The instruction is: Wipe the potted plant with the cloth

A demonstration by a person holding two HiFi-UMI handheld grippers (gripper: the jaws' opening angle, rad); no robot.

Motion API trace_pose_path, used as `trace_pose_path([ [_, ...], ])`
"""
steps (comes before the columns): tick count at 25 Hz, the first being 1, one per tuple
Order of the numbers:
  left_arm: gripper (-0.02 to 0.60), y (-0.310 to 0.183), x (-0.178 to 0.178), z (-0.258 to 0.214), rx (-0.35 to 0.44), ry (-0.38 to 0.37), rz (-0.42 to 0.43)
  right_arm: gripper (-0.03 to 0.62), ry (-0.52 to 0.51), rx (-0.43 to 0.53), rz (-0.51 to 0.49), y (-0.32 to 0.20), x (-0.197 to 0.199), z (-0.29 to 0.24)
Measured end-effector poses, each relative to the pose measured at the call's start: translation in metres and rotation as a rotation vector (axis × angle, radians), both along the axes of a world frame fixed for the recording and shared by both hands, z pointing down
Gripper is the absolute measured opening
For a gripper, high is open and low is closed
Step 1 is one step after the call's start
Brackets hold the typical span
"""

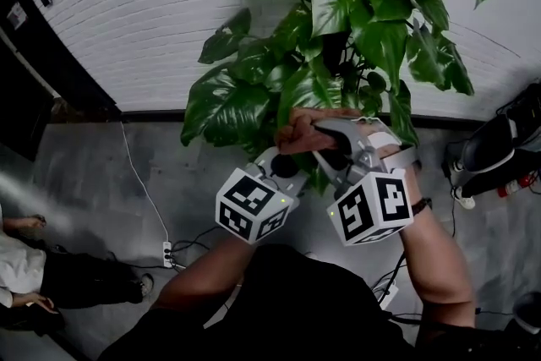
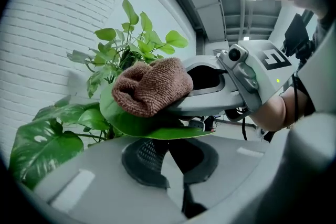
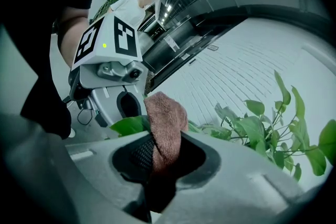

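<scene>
The potted plant [image 1: 338,21] with broad green leaves stands against the wall in front of me. My left gripper [image 2: 165,150] is shut on the near edge of one large leaf [image 2: 152,127] and holds it out flat. A brown knitted cloth [image 2: 149,86] rests on top of that leaf. My right gripper [image 3: 163,157] is shut on the cloth [image 3: 165,123], which sticks up out of its jaws, with the leaf [image 3: 126,124] just behind it. In the head view both marker cubes [image 1: 254,205] sit side by side below the foliage, and the jaws are hidden by hands and leaves.
A white brick wall [image 1: 127,13] runs behind the plant. On the grey floor lie a power strip with cables [image 1: 166,252]. Black and white equipment [image 1: 499,150] stands at the right. A seated person's feet [image 1: 25,224] show at the far left.
</scene>
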State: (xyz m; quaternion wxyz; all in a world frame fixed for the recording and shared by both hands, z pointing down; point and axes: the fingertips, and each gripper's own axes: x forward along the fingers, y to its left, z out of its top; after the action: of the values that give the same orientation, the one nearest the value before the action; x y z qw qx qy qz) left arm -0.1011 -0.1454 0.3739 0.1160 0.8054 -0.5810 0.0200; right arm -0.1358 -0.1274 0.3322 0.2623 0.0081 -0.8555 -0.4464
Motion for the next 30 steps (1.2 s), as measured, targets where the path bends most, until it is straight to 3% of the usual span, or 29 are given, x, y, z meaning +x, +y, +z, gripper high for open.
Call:
trace_pose_path([
  [16,0.017,0.022,-0.012,0.0,-0.028,-0.026,0.099,0.067,0.043,-0.01,0.089,0.023,-0.01,0.004],
  [30,0.017,0.046,-0.007,0.011,-0.05,-0.003,0.213,0.067,0.064,-0.057,0.184,0.05,-0.006,0.017],
])
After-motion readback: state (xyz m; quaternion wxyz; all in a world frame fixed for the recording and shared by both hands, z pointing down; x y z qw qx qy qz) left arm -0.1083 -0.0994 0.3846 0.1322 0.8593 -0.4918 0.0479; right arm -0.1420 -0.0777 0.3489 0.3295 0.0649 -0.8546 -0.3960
